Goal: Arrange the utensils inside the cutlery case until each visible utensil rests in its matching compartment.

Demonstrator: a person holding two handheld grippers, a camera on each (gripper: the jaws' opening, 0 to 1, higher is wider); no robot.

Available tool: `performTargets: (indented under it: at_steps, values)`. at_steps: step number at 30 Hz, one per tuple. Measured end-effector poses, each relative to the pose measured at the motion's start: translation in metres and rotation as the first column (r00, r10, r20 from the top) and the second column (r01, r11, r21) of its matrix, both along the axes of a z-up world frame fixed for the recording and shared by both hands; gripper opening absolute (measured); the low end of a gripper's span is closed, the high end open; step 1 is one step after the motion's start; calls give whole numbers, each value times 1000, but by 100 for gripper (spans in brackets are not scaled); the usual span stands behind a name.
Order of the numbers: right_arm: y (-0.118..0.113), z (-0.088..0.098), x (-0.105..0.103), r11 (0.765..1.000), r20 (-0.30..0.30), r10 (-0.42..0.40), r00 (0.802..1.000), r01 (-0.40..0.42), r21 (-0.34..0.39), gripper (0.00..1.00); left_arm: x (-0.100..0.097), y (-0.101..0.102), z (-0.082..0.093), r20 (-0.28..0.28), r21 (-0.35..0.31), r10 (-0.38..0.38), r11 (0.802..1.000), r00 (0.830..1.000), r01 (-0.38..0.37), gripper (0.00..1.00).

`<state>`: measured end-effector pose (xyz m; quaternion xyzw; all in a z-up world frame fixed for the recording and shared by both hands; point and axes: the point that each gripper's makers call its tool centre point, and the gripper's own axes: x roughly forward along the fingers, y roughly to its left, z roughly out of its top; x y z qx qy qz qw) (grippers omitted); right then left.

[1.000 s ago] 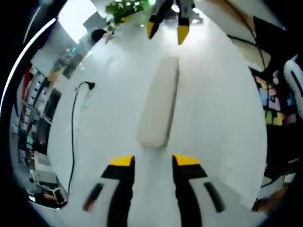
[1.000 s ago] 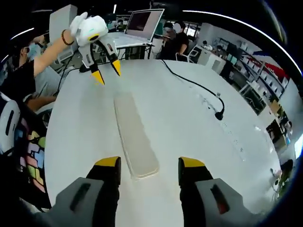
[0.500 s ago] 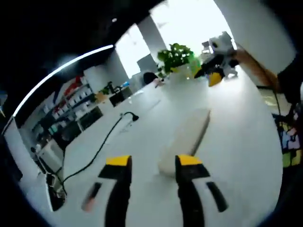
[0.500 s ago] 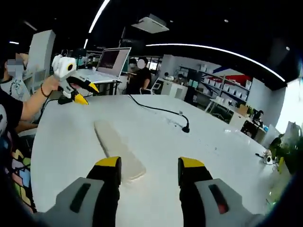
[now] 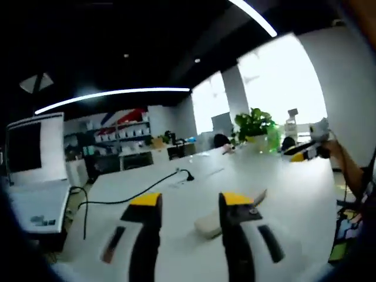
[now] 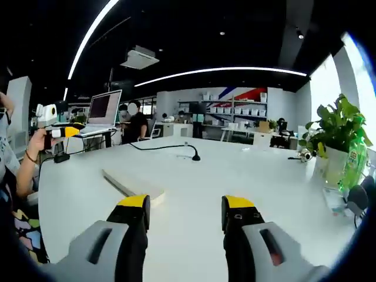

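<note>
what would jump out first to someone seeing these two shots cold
The long pale case lying closed on the white table, just ahead of the right tool, whose yellow-tipped jaws stand open and empty. In the left gripper view the same case sits between the open jaws of the left tool. After that, the leafy plant at the table's edge and the black cable snaking across it.
</note>
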<state>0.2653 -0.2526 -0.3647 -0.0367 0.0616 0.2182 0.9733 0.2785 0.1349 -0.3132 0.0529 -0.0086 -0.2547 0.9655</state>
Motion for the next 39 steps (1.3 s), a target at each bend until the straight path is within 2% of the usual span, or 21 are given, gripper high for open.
performTargets:
  at_steps: [2,4,5,8,9,10,12,14,17,19,21,22,24,27,32,35,37,38,39]
  values:
    - [-5,7,-2,1000,-1,-19,1000,19,-19,51,-1,5,-1,-6,-14,8,1000,1000,-8,41]
    - [-11,18,-4,997,49,-46,998,48,-52,54,-3,11,-2,-18,-26,23,999,1000,-23,41]
    - [-13,24,-7,997,70,-59,996,62,-39,54,-5,13,-2,-17,-23,31,999,999,-32,41]
    - [-12,30,-11,997,72,-71,995,71,13,58,-8,21,-2,-9,-2,62,998,998,-62,43]
    - [-12,31,-12,997,69,-77,995,76,27,60,-8,23,-1,-7,-7,69,998,998,-69,44]
    - [-13,33,-12,995,67,-92,994,88,56,62,-9,28,4,-2,-46,93,995,996,-93,46]
    - [-12,35,-13,993,68,-99,993,93,78,68,-8,36,9,5,-82,132,988,991,-131,55]
    - [-19,46,-13,986,102,-134,986,122,116,76,-9,43,12,18,-86,159,984,987,-157,64]
    - [-19,62,-14,988,218,-131,967,111,103,86,-12,44,12,21,-60,154,986,988,-152,76]
    - [-21,61,-16,985,208,-151,966,131,108,90,-14,43,14,19,-70,146,987,989,-144,83]
    - [-24,60,-16,981,202,-177,963,155,117,99,-15,42,15,16,-79,145,987,989,-143,94]
    - [-26,58,-18,977,193,-194,962,172,125,99,-15,42,16,13,-88,146,986,989,-145,100]
    - [-28,56,-17,973,192,-214,958,193,126,99,-18,41,17,16,-86,148,986,989,-146,100]
    - [-25,57,-19,978,239,-207,949,192,83,99,-22,37,17,17,-72,142,987,990,-140,100]
    - [-28,54,-24,976,215,-219,952,215,40,99,-30,26,18,5,-74,102,992,995,-101,100]
    - [-38,52,-26,965,212,-258,943,264,-1,99,-32,22,17,0,-77,92,993,996,-92,100]
    - [-45,57,-29,958,242,-279,929,287,2,99,-31,21,16,-3,-72,91,993,996,-91,100]
    - [-46,64,-31,959,292,-272,917,284,0,99,-32,21,16,-4,-71,91,993,996,-91,100]
    - [-46,66,-33,959,305,-269,914,282,0,99,-33,21,16,-3,-67,90,994,996,-90,100]
